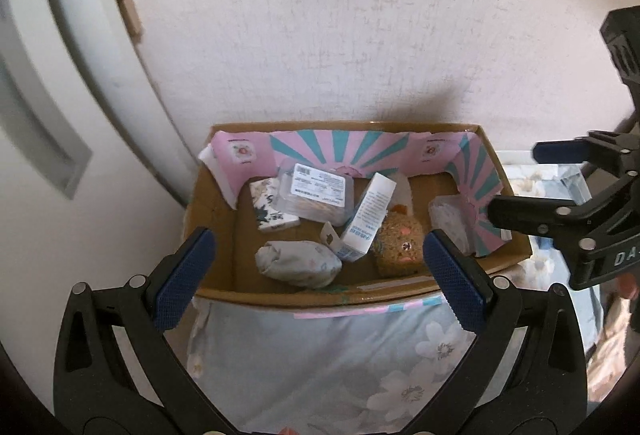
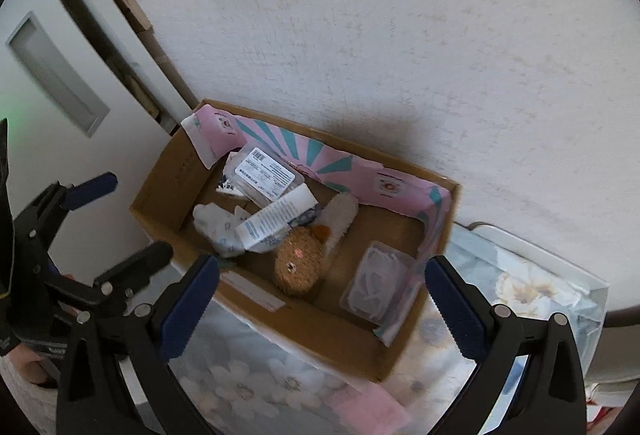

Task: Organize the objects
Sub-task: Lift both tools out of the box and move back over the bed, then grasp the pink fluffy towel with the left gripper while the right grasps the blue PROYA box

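An open cardboard box (image 1: pixel 216 195) (image 2: pixel 160 195) with a pink and teal liner stands against the wall on a floral cloth. Inside lie a brown plush toy (image 1: pixel 400 243) (image 2: pixel 300 267), a white and blue carton (image 1: pixel 366 223) (image 2: pixel 276 219), a clear labelled plastic case (image 1: pixel 316 191) (image 2: pixel 266 175), a rolled grey cloth bundle (image 1: pixel 298 263) (image 2: pixel 218 231), a patterned tissue pack (image 1: pixel 270 209) and a clear lidded case (image 1: pixel 450 223) (image 2: pixel 374 285). My left gripper (image 1: pixel 320 279) (image 2: pixel 120 211) hovers open before the box's near wall, empty. My right gripper (image 2: pixel 324 299) (image 1: pixel 520 183) hangs open above the box's near right part, empty.
A white textured wall rises right behind the box. A white door with a recessed panel (image 1: pixel 36 103) (image 2: pixel 56 75) stands to the left. The floral cloth (image 1: pixel 340 363) (image 2: pixel 256 387) covers the surface in front. A white tray edge (image 2: pixel 560 267) shows at the right.
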`<action>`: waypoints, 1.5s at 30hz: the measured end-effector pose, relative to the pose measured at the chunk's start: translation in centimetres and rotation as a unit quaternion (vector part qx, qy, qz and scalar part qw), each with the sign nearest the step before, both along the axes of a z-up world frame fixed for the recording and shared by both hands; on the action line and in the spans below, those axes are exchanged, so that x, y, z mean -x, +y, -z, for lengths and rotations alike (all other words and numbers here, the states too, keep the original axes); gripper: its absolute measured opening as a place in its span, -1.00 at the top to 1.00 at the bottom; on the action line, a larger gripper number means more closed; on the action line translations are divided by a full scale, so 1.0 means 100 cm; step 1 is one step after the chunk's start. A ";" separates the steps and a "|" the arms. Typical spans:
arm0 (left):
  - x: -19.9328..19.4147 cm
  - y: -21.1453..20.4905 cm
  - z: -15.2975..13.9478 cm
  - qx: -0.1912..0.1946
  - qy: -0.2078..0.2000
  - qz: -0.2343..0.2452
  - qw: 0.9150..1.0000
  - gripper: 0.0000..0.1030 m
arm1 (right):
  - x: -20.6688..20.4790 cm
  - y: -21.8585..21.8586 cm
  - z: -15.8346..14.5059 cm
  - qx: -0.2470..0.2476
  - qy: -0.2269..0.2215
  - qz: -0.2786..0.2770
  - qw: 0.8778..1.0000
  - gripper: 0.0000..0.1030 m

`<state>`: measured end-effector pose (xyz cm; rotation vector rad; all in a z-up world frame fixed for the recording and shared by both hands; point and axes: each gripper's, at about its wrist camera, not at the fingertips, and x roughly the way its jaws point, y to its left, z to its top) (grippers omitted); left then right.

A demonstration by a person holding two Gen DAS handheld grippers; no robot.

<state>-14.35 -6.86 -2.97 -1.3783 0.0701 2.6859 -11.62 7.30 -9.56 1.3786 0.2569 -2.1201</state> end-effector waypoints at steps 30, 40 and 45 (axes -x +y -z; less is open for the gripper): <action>-0.095 0.113 -0.008 -0.046 0.027 -0.065 0.996 -1.00 | -0.033 0.198 -0.036 0.015 0.107 0.022 0.994 -0.99; -0.112 0.151 0.036 -0.040 0.010 -0.052 0.998 -1.00 | -0.021 0.229 0.024 0.012 0.081 0.026 0.996 -0.99; -0.112 0.176 0.080 -0.039 -0.010 -0.035 0.999 -1.00 | -0.020 0.229 0.072 0.005 0.058 0.014 0.998 -0.99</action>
